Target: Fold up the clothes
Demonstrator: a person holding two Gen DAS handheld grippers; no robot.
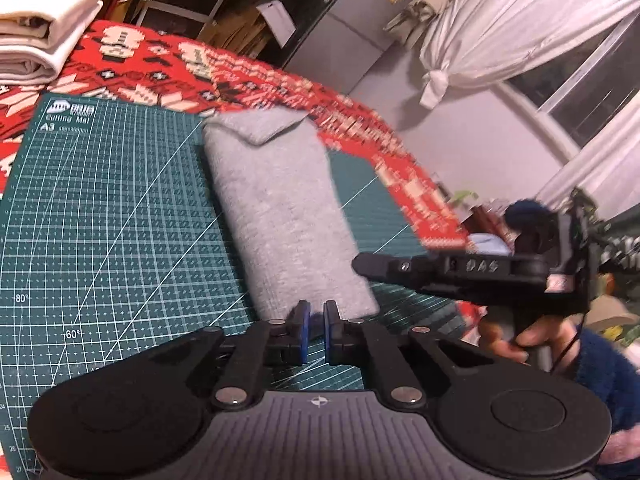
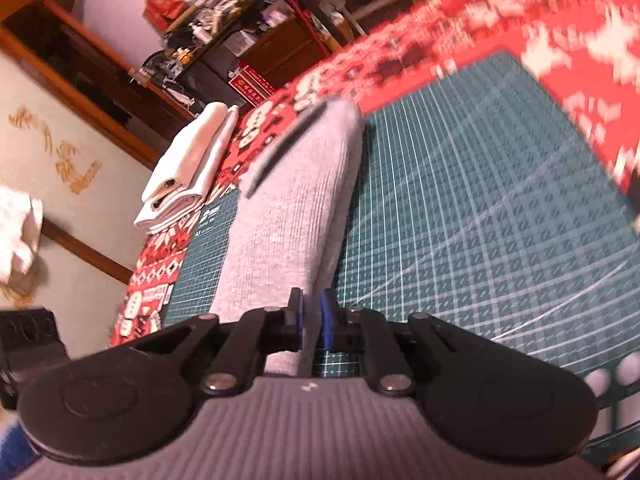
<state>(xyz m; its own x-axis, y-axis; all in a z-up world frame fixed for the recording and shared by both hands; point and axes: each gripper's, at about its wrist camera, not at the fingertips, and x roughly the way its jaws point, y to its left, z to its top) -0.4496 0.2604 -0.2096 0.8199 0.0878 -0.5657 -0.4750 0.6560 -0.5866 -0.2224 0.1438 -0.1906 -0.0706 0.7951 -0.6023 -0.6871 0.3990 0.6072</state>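
A green cutting mat (image 1: 100, 208) lies on a red patterned cloth (image 1: 248, 76); the folded grey garment (image 1: 276, 216) rests on the mat; the left gripper (image 1: 317, 322) is nearly closed at its near edge, grasping nothing; the right gripper (image 2: 311, 322) pinches the garment's fold; folded white clothes (image 1: 44, 44) sit behind.

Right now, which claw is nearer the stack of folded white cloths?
Left. The left claw is at the grey cloth's near end; the right claw is farther from the stack.
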